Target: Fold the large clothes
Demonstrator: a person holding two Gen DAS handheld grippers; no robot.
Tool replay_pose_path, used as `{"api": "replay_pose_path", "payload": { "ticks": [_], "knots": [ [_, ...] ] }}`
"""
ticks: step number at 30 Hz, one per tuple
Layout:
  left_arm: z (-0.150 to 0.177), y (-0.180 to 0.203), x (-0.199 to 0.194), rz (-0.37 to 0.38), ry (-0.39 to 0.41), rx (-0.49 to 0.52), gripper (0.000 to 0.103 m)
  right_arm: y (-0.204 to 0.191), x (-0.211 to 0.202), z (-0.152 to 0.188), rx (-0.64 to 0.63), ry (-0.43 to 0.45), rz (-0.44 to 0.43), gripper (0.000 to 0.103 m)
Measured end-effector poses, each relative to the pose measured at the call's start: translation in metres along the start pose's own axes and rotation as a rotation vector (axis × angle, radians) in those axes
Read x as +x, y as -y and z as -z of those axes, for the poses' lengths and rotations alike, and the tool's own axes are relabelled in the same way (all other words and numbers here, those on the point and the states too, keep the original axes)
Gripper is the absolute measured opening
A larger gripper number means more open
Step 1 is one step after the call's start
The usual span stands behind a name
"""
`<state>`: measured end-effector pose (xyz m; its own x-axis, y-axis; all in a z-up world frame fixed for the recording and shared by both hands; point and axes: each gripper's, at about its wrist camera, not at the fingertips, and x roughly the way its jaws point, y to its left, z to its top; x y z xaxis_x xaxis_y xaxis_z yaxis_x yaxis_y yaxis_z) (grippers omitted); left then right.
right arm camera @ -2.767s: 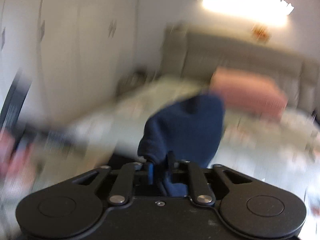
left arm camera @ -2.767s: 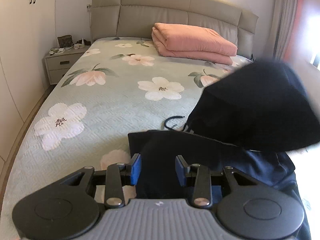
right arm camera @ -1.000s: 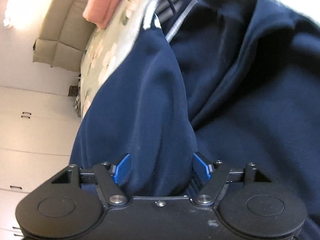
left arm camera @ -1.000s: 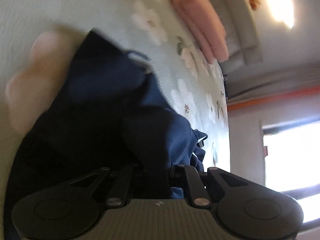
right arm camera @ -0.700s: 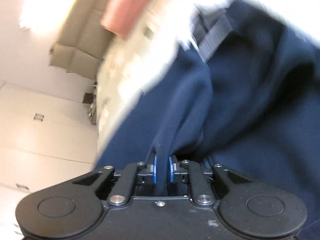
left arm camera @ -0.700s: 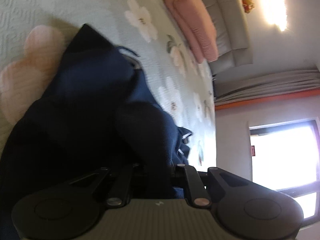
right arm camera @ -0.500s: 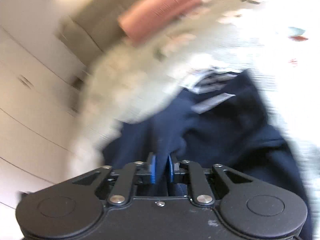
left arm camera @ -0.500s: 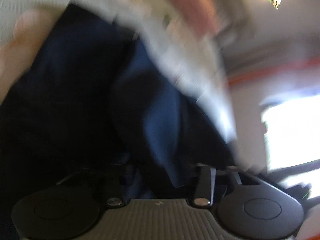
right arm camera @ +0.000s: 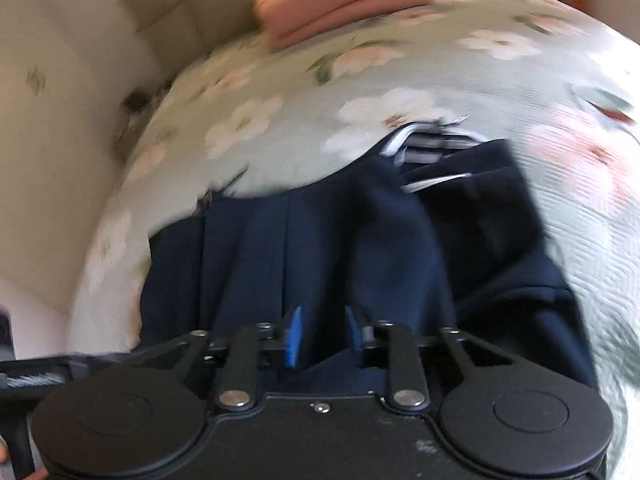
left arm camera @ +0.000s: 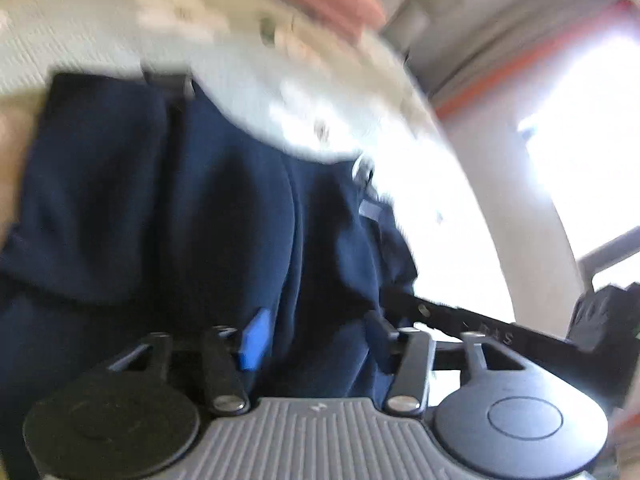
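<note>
A navy garment (left arm camera: 160, 200) lies bunched on the flowered bed cover (left arm camera: 100, 32). In the left wrist view my left gripper (left arm camera: 316, 336) hangs low over it. Its jaws are closing with a thick fold of navy cloth between them, and the blue pad (left arm camera: 256, 336) still shows beside the cloth. In the right wrist view the garment (right arm camera: 320, 240) spreads out below, its grey-striped collar (right arm camera: 432, 144) at the far edge. My right gripper (right arm camera: 322, 334) is closing narrow on a fold of it that fills the gap. Both pictures are blurred.
A folded pink quilt (right arm camera: 340, 4) lies by the padded headboard at the far end of the bed (right arm camera: 400, 80). White cupboards stand at the left in the right wrist view. A bright window (left arm camera: 580, 120) and a black tool bar (left arm camera: 500, 332) are at the right.
Both views have rolled back toward upright. The left jaws, tight on a fold before, now stand wider around more cloth. The right jaws went from wide to narrow on a fold and rose.
</note>
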<state>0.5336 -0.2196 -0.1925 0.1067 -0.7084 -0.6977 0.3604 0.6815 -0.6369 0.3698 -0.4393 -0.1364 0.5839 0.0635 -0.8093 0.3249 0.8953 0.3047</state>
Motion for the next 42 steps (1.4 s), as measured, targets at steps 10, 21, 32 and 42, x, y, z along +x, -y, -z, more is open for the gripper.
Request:
{"api": "replay_pose_path", "payload": {
  "ticks": [10, 21, 32, 42],
  "knots": [
    [0.035, -0.059, -0.010, -0.045, -0.022, -0.174, 0.009, 0.055, -0.008, 0.049, 0.026, -0.085, -0.098, 0.020],
    [0.067, -0.048, 0.038, -0.121, -0.058, -0.143, 0.004, 0.007, 0.061, 0.092, -0.112, -0.181, -0.131, 0.018],
    [0.112, -0.061, -0.067, -0.162, -0.068, -0.163, 0.010, 0.062, -0.030, 0.118, 0.158, -0.178, -0.149, 0.037],
    [0.178, -0.096, -0.114, -0.259, -0.218, -0.239, 0.015, 0.090, -0.080, 0.177, 0.211, -0.259, 0.037, 0.041]
  ]
}}
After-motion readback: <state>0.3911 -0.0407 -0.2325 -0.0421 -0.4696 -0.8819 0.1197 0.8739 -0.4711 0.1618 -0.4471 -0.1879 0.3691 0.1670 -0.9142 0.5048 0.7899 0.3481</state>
